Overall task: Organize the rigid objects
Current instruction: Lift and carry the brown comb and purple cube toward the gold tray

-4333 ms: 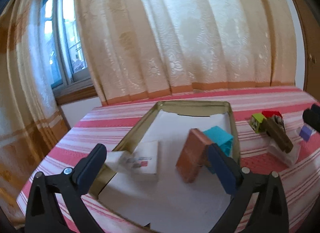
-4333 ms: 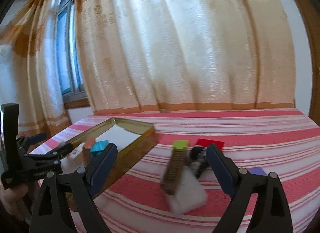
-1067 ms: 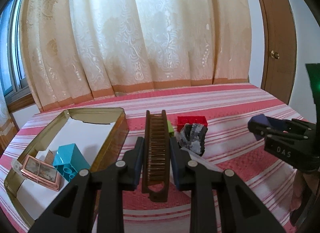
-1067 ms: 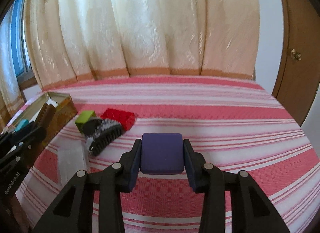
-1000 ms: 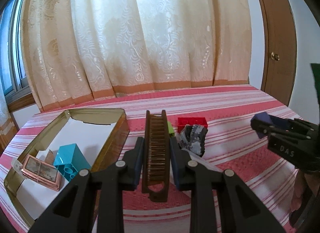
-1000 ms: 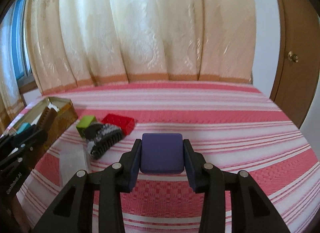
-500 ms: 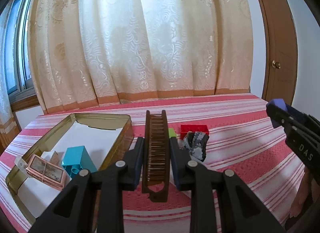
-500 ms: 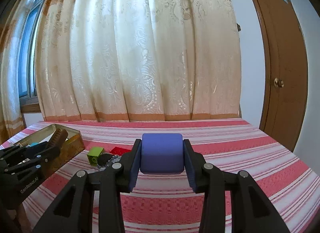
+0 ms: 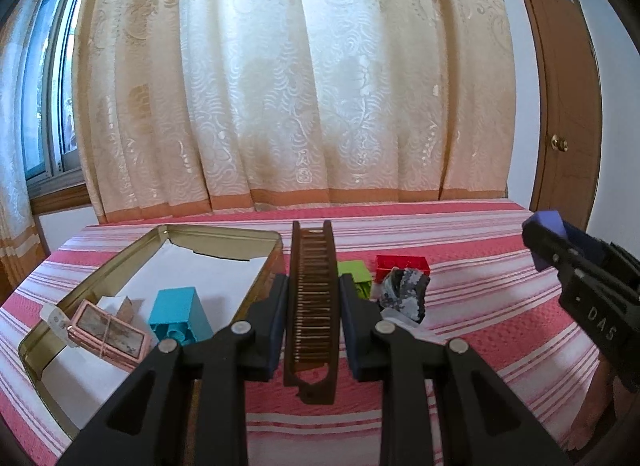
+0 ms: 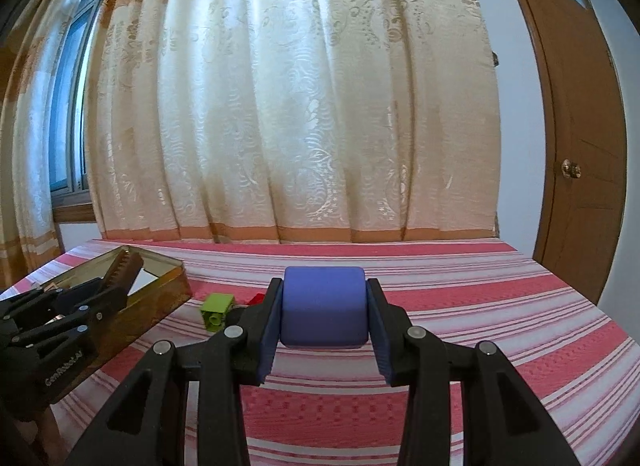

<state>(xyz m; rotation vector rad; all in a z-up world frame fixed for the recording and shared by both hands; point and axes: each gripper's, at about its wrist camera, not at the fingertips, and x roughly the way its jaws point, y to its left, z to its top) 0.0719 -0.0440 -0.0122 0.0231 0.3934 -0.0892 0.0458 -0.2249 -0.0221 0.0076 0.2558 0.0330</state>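
1. Left gripper (image 9: 312,318): jaws closed tight on a brown comb (image 9: 311,306), gripped across its width. The comb runs lengthwise away from the camera and is held up off the red-striped cloth (image 9: 480,330).
2. Right gripper (image 10: 323,318): jaws clamped on a blue-purple block (image 10: 323,312), one pad on each side, held in the air above the cloth.
3. Left of the left gripper, a gold tin tray (image 9: 224,234) lined with white paper. Inside, at the near end: a pink-framed flat case (image 9: 110,336) and a teal brick (image 9: 180,316), just beside each other.
4. Beyond the comb, on the cloth to the right of the tray: a lime green brick (image 9: 356,272), a red brick (image 9: 402,264), a grey mottled rock-like lump (image 9: 404,294), all close together. A clear plastic piece (image 9: 404,324) lies just in front of the lump.
5. Far side: cream patterned curtain (image 9: 304,85), window (image 9: 44,113) at left, brown door (image 9: 568,117) at right.
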